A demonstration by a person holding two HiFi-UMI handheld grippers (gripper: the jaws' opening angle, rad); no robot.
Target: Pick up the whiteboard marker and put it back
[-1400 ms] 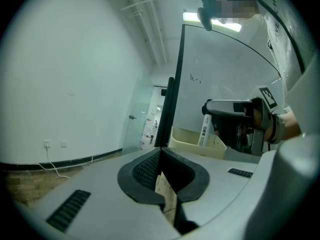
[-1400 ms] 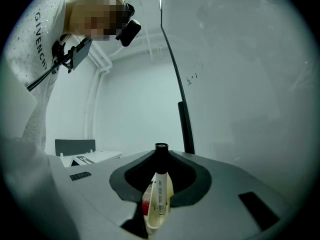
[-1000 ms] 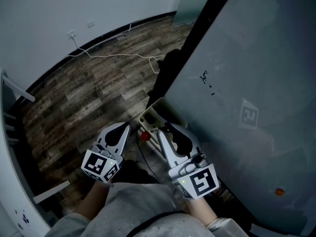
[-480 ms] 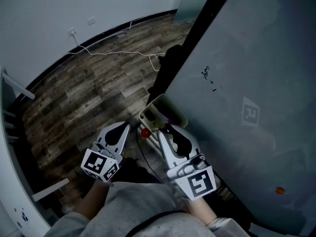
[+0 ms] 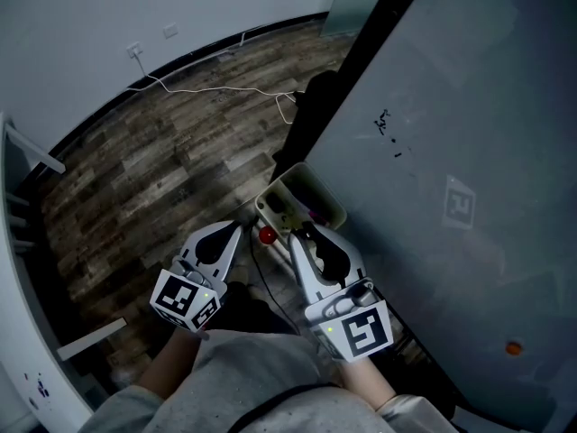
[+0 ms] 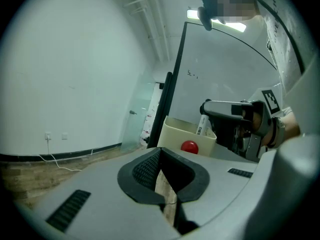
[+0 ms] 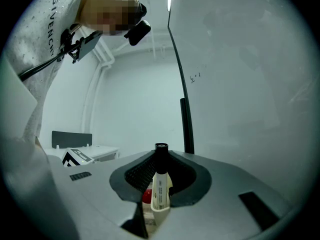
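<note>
On the right side of the head view the whiteboard [image 5: 451, 106] takes up basically half the frame, with the wood floor [image 5: 162, 170] filling the upper left and a white cable [image 5: 225, 91] trailing across it. Bottom centre, a cream tray [image 5: 329, 201] hangs off the board's lower edge, which I'd guess is the marker's home. Both tools point right at it. The right tongs [image 5: 306, 234] are closed on the whiteboard marker [image 7: 160, 186], pinching it up near the black cap. The marker stands upright with its lower end down inside the tray, so it reads as right at the lift-out or drop-in point, can't say which. Holding it near the top makes sense, since the tray walls block the lower body. The left tongs [image 5: 233, 233] sit just beside, near enough closed with only a sliver of floor showing through and nothing in them, apparently just waiting. A small red ball thing [image 5: 267, 235] sits at the tray's front.
</note>
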